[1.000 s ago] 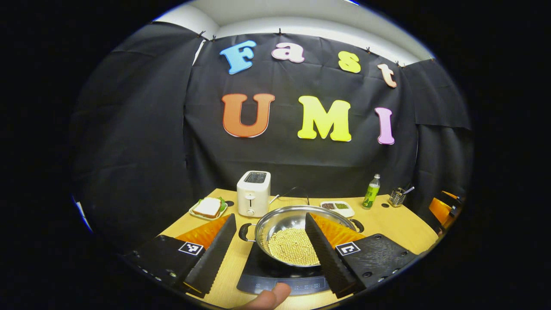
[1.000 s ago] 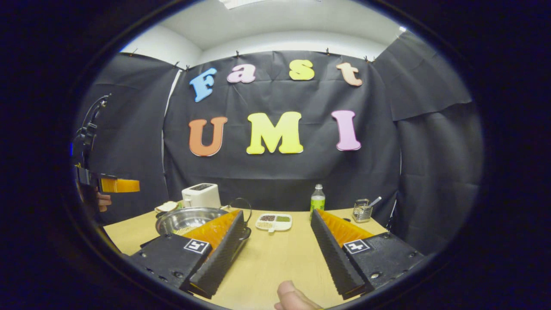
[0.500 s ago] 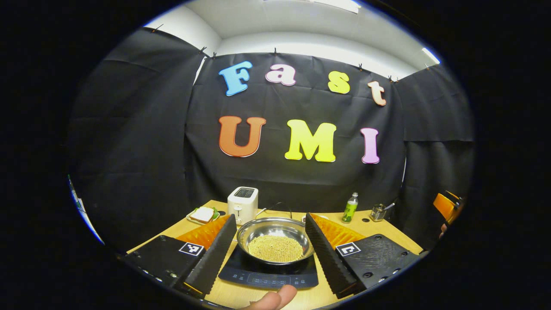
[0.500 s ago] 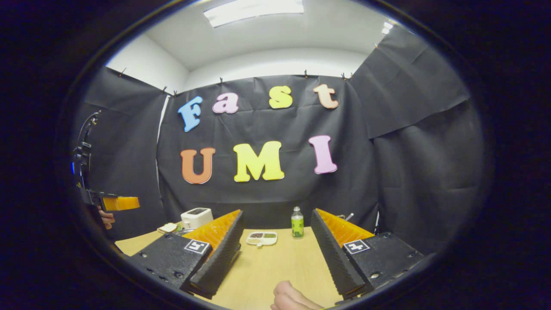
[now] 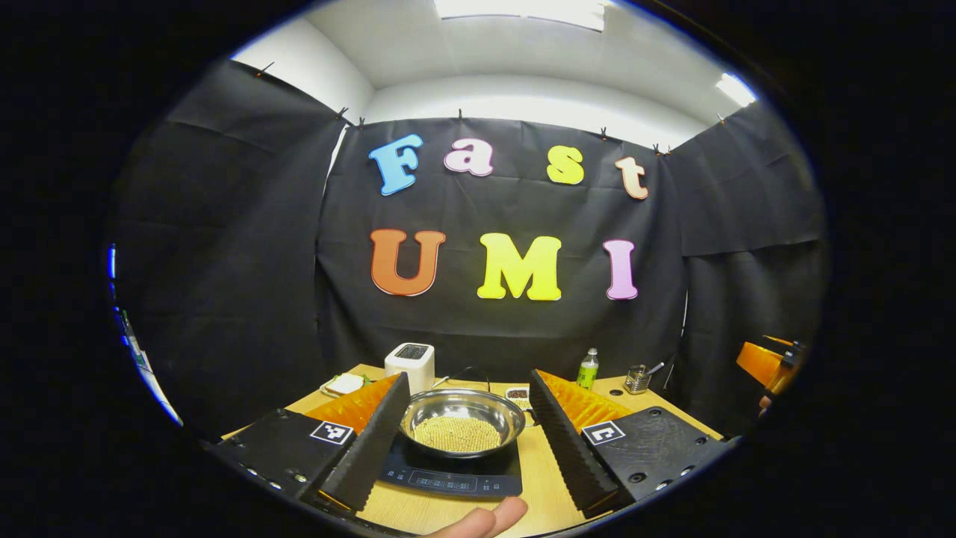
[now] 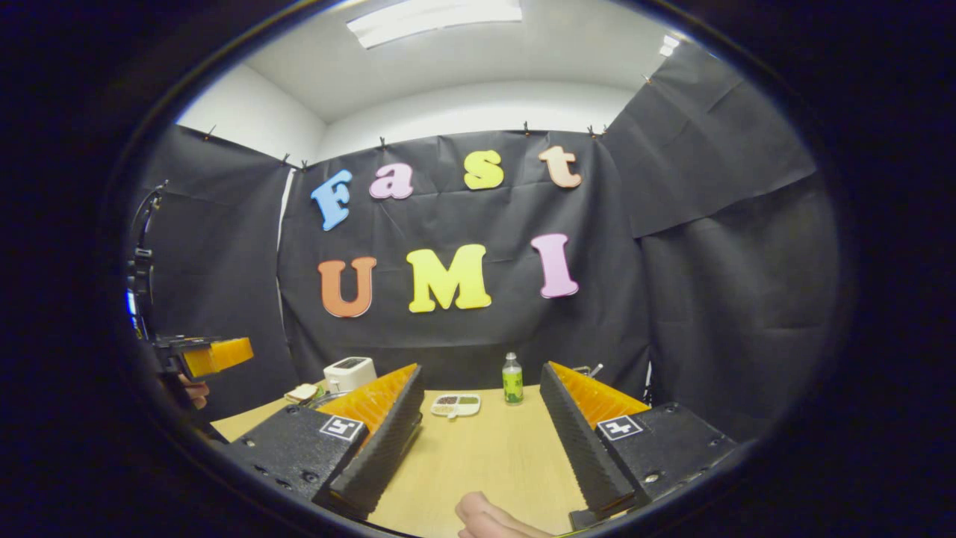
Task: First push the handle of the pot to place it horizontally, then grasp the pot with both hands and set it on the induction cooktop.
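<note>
**Both grippers drew back from the pot on the cooktop**

Pulled away from the pot over the last second, the left gripper (image 5: 463, 441) hung back from the worktop (image 5: 549, 478) with its fingers (image 5: 373, 441) spread wide and grasping nothing. A second earlier those fingers had flanked the pot closely; now it looked smaller and farther off between them. The pot (image 5: 461, 422), steel and filled with pale beans, sat on the induction cooktop (image 5: 448, 474), apart from both fingers. Behind it stood a white toaster (image 5: 410, 366), with a plate of sandwich (image 5: 343, 385) to its left, a green bottle (image 5: 588, 369) and a small utensil holder (image 5: 637, 379) to the right.

In the right gripper view, the right gripper (image 6: 478, 437) had likewise lifted and tilted up, showing more ceiling than before. Its fingers (image 6: 579, 441) stood released and wide apart over bare worktop, holding nothing. A divided dish (image 6: 455, 404) lay ahead between them. At the left edge of that view the left gripper appeared, held by a hand (image 6: 196, 390).
</note>
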